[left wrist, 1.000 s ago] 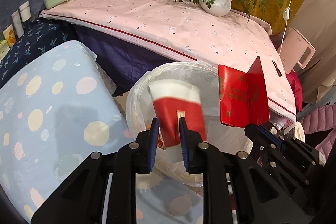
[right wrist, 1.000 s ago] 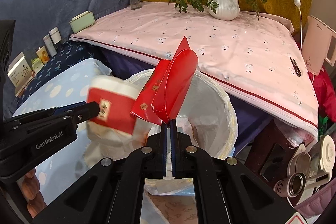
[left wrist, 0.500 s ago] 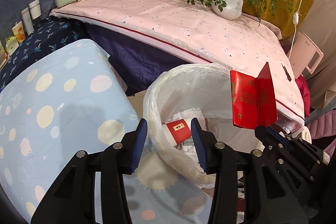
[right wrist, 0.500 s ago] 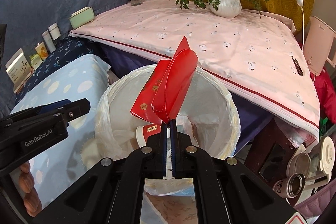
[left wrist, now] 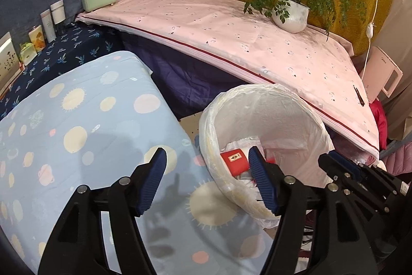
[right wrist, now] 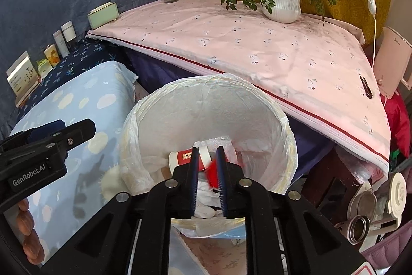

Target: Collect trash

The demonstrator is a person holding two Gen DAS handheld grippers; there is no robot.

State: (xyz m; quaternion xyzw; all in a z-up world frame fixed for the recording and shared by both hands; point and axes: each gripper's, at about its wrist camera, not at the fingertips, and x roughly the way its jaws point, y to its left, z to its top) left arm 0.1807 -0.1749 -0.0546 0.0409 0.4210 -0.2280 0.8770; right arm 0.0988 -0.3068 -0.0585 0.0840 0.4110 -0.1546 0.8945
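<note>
The left gripper (left wrist: 207,164) hung low in the left view, its blue-padded jaws wide apart and opening, with nothing between them; behind the gap lay the spotted blue cloth (left wrist: 77,125) and the near rim of the bin (left wrist: 206,125). The bin, lined with a white plastic bag, sat right of centre in that view, between the blue cloth and the pink-covered table (left wrist: 231,38).

Inside the bin, a red-and-white paper cup (left wrist: 235,159) lay on its side among crumpled white paper, near the lower left of the bin's hollow. In the right view the same cup showed just above the fingertips.

The right gripper (right wrist: 207,159) pointed down into the bin from the bottom centre of its view. Its jaws stood slightly parted and were opening. A blurred red thing (right wrist: 212,172) showed in the gap, below the pads; whether the pads touched it I could not tell, though it looked let go.

At the left edge of the right view, a person's fingers (right wrist: 27,228) wrapped the handle of the left gripper. A potted plant (right wrist: 282,4) stood at the upper right of the table.
</note>
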